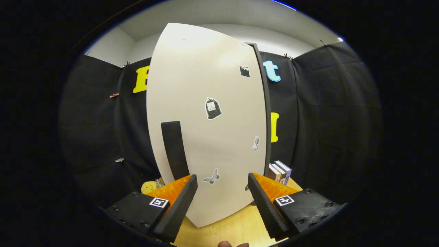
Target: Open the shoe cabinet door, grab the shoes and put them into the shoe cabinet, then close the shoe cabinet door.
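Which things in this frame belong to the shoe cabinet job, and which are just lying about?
Job:
- shoe cabinet door, shut, just ahead of the fingers
- its black handle
- gripper, open, holding nothing

Lying about:
- books standing right of the cabinet
- yellow soft toy left of it
- stickers on the door

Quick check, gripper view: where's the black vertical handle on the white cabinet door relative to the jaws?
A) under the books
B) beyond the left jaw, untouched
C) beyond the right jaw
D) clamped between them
B: the black vertical handle stands on the white cabinet door just beyond the left jaw, while the gripper is open with nothing between its jaws.
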`<state>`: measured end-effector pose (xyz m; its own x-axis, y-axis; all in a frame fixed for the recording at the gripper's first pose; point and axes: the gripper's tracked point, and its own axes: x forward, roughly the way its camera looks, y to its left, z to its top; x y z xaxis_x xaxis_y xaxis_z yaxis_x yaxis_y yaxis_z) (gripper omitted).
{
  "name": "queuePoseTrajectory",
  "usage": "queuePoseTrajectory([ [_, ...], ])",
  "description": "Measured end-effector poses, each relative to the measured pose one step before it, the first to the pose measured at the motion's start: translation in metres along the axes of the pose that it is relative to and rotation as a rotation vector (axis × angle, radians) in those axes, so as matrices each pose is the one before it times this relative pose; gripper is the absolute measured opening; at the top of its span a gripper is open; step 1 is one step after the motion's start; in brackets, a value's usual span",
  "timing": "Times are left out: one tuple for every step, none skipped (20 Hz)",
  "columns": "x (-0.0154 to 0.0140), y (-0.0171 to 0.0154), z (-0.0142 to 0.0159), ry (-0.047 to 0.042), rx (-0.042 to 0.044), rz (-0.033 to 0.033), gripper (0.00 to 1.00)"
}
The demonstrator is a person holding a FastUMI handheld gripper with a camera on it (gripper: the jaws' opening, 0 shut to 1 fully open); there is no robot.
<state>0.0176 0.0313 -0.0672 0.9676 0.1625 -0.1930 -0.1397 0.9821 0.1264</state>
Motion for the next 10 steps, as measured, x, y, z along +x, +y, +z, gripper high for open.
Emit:
queuePoseTrajectory([
  [0.00003,0.00312,0.00239,-0.00563,-0.00196,0.00881,0.96],
  [-0.00095,0.00177,0.00030,-0.00383,-0.00077,0.00742,0.96],
  [0.00081,0.00182,0.00196,-0.00439,0.00089,0.00525,0.96],
  [0.00274,0.00186,0.00261,-0.00428,0.00209,0.00408,0.96],
  [0.00174,0.00206,0.00244,-0.00463,-0.00031,0.00340,0.96],
  [0.00095,0.00072,0.00112,-0.00276,-0.00451,0.00005,0.96],
  [0.00112,0.00079,0.00161,-0.00432,-0.00782,0.00061,0.96],
  [0.00069,0.00053,0.00022,-0.00347,-0.00560,0.00052,0.96],
  [0.00020,0.00133,0.00007,-0.00146,-0.00159,0.00237,0.96],
  [-0.00044,0.00119,-0.00062,-0.00139,0.00004,0.00245,0.96],
])
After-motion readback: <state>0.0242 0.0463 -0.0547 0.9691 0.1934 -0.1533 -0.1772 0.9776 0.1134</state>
